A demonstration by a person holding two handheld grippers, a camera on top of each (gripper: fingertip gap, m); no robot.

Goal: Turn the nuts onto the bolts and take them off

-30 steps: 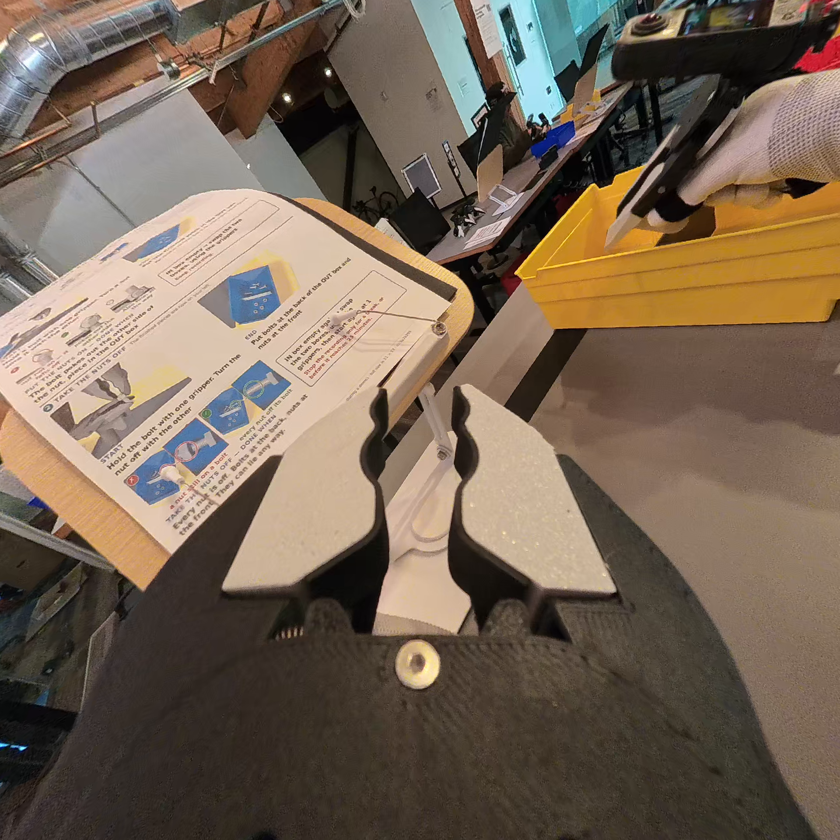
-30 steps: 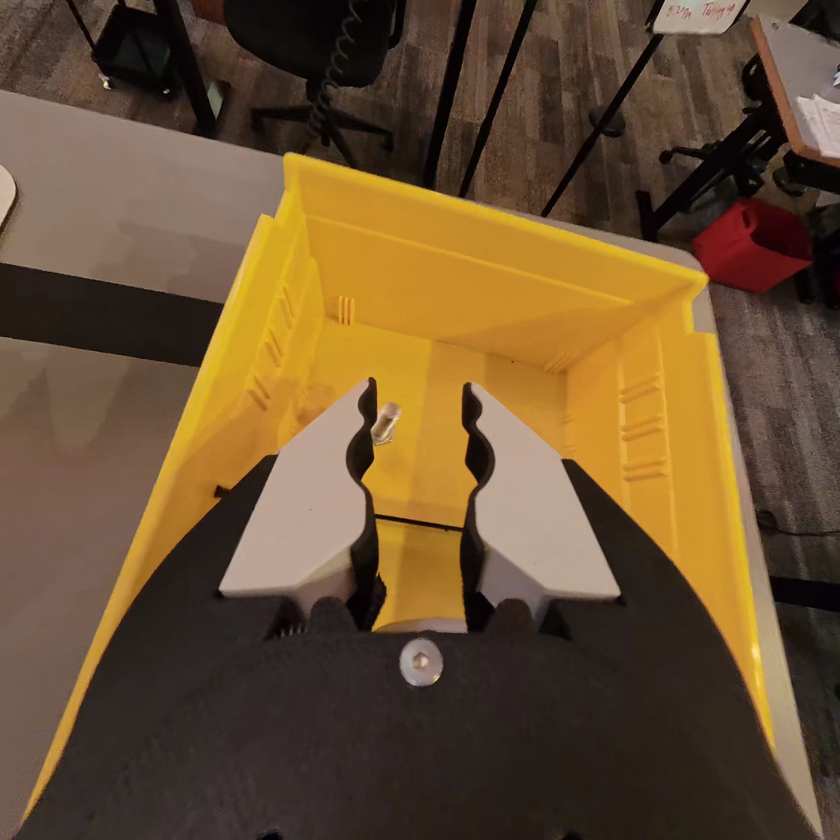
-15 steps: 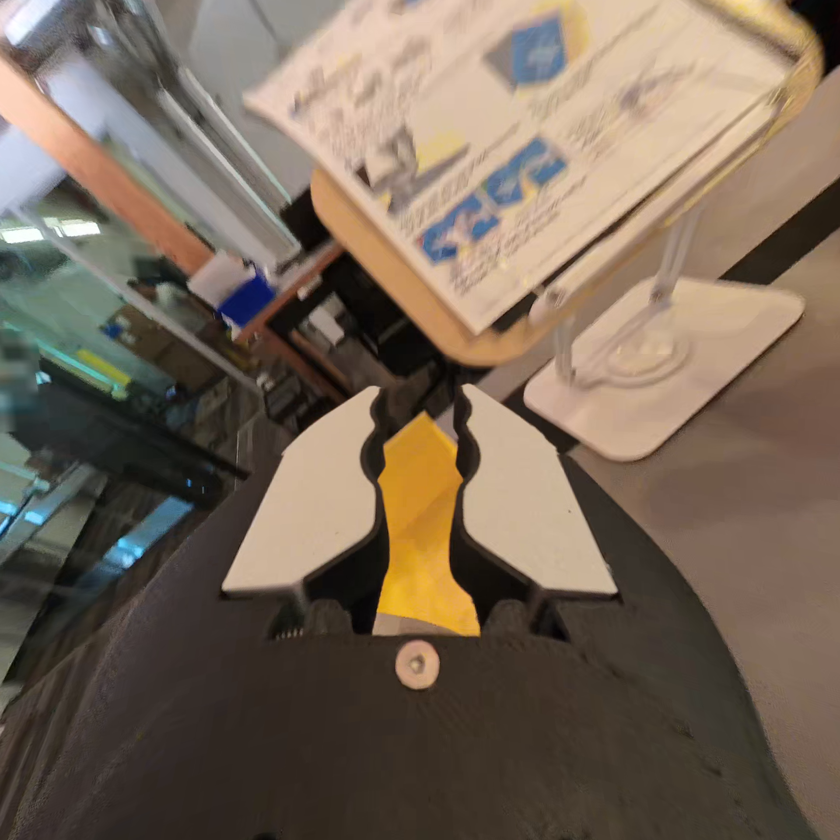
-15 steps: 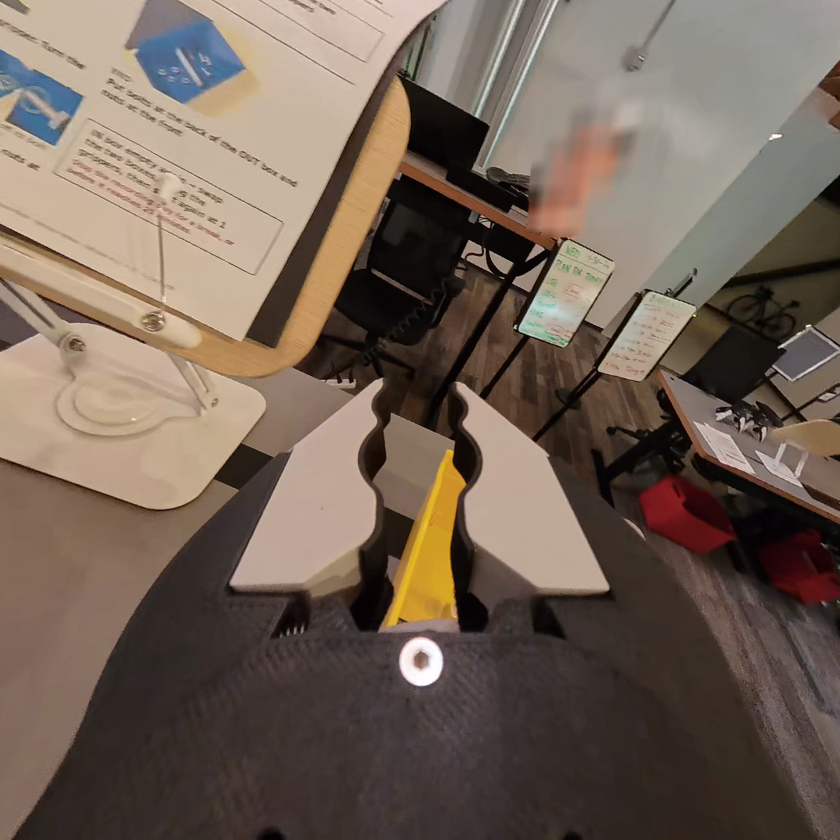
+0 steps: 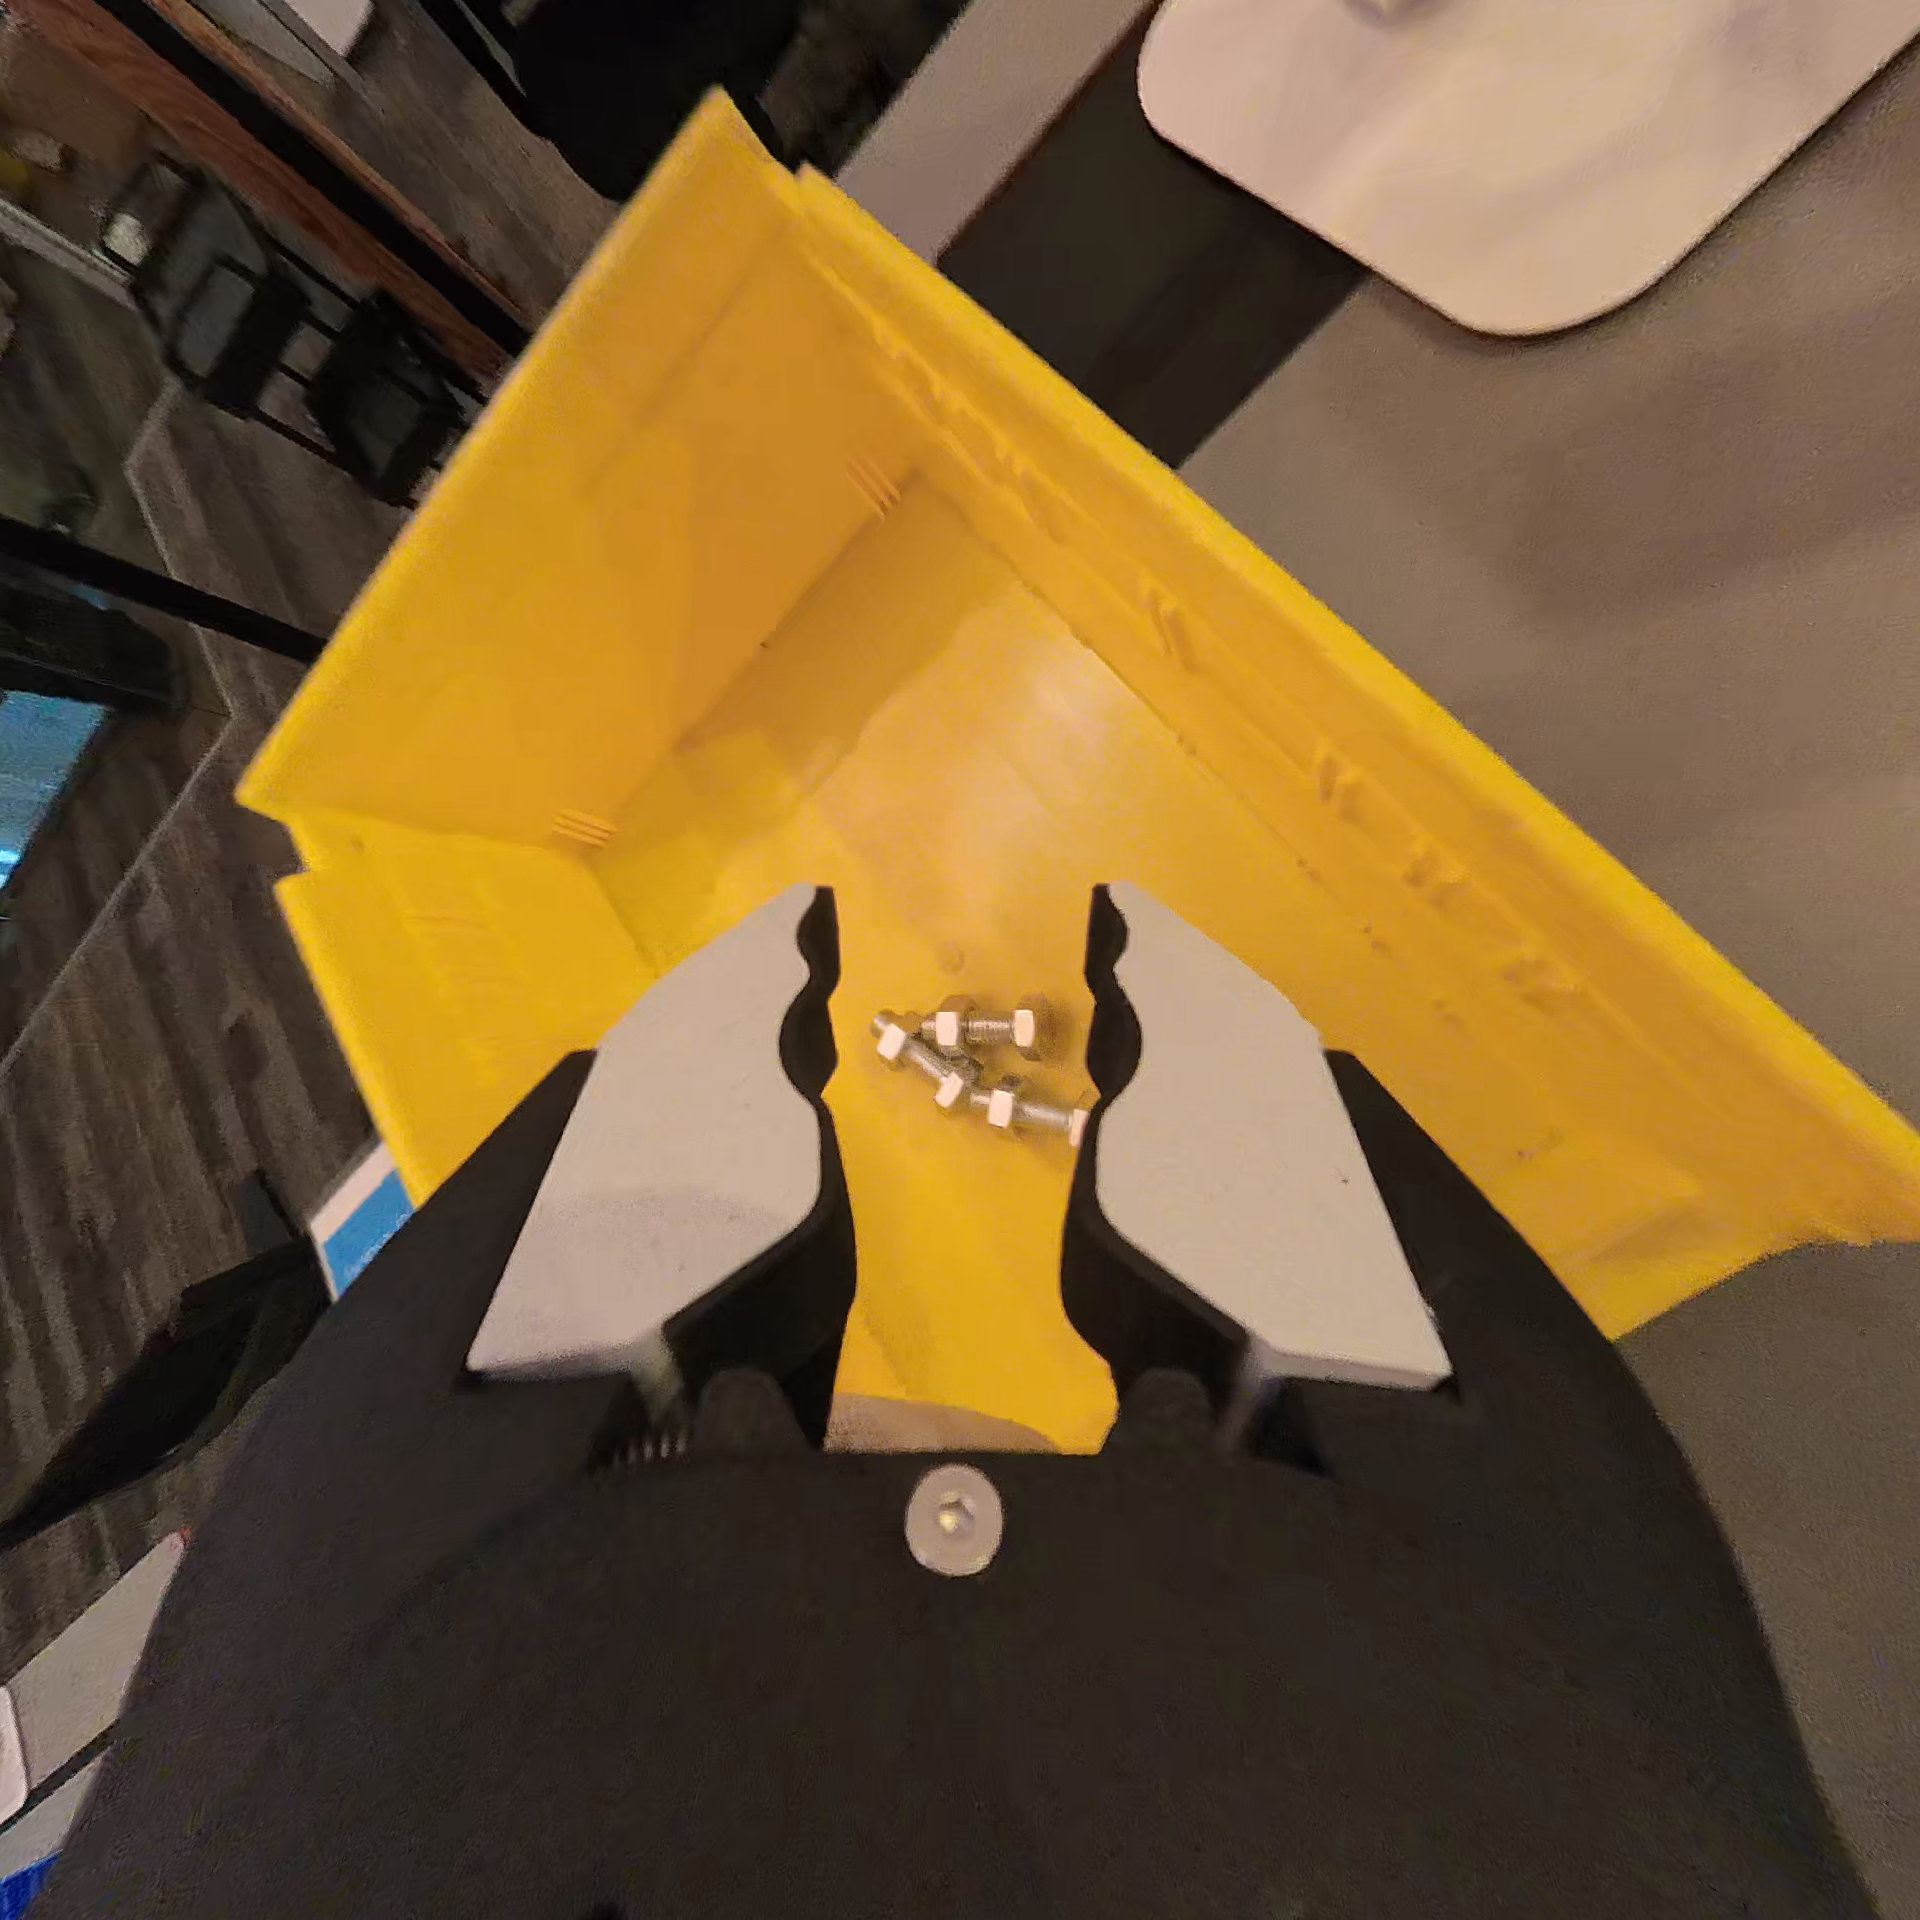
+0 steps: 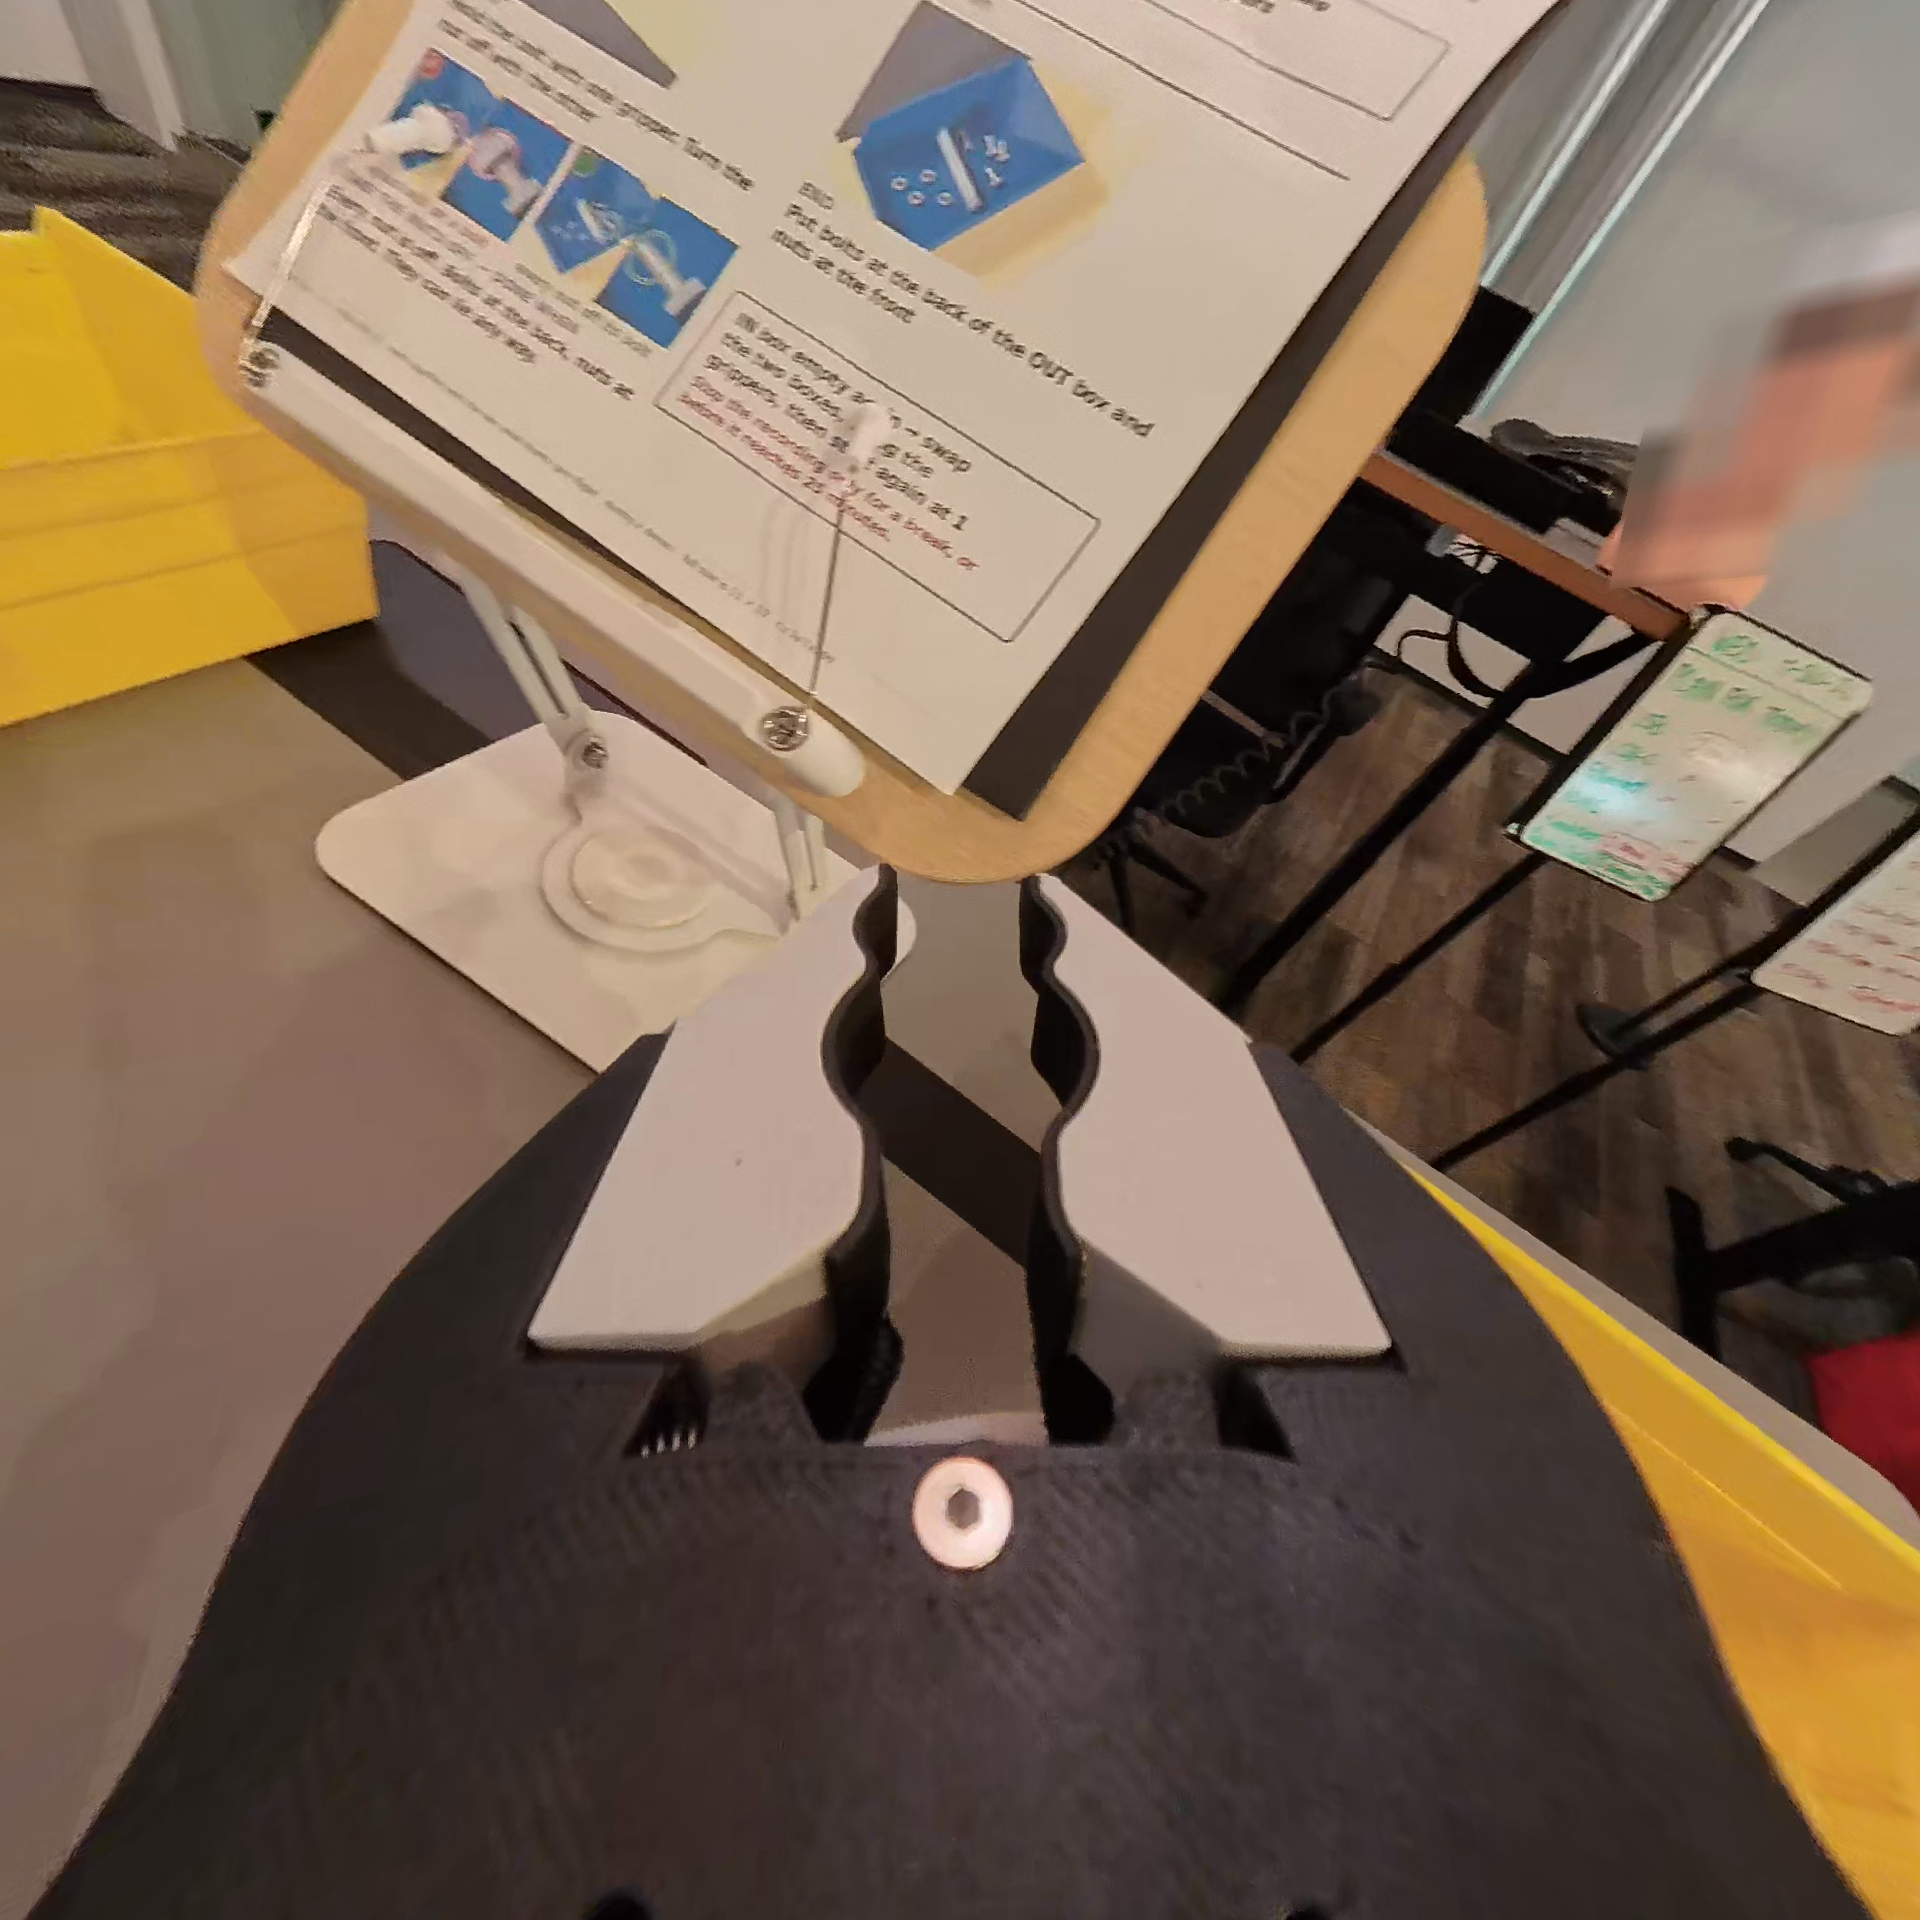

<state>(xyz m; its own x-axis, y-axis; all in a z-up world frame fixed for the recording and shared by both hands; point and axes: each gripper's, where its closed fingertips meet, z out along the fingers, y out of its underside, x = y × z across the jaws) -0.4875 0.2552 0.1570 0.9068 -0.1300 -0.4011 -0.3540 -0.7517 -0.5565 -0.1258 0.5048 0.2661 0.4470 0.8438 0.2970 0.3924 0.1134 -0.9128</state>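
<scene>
In the left wrist view my left gripper [image 5: 958, 914] is open and empty, looking down into a yellow bin [image 5: 644, 582]. Three silver bolts with nuts on them [image 5: 977, 1070] lie in a small heap on the bin floor, between and beyond my fingertips. In the right wrist view my right gripper [image 6: 958, 904] is open with a narrow gap and holds nothing. It points over the grey table [image 6: 208, 1039] toward the instruction stand. A second yellow bin's rim [image 6: 1714, 1455] shows at its lower right, and the first bin [image 6: 135, 499] at far left.
A wooden board with a printed instruction sheet [image 6: 831, 312] stands on a white base [image 6: 582, 873], whose corner also shows in the left wrist view [image 5: 1507, 156]. A black strip [image 5: 1143, 312] crosses the table. Beyond the table edge are floor, chairs and whiteboards [image 6: 1704, 769]. Some 45 cm of space lies between my two pairs of fingers.
My left gripper swung from facing the instruction stand down over the left yellow bin and opened wider. My right gripper lifted out of its bin and turned toward the stand.
</scene>
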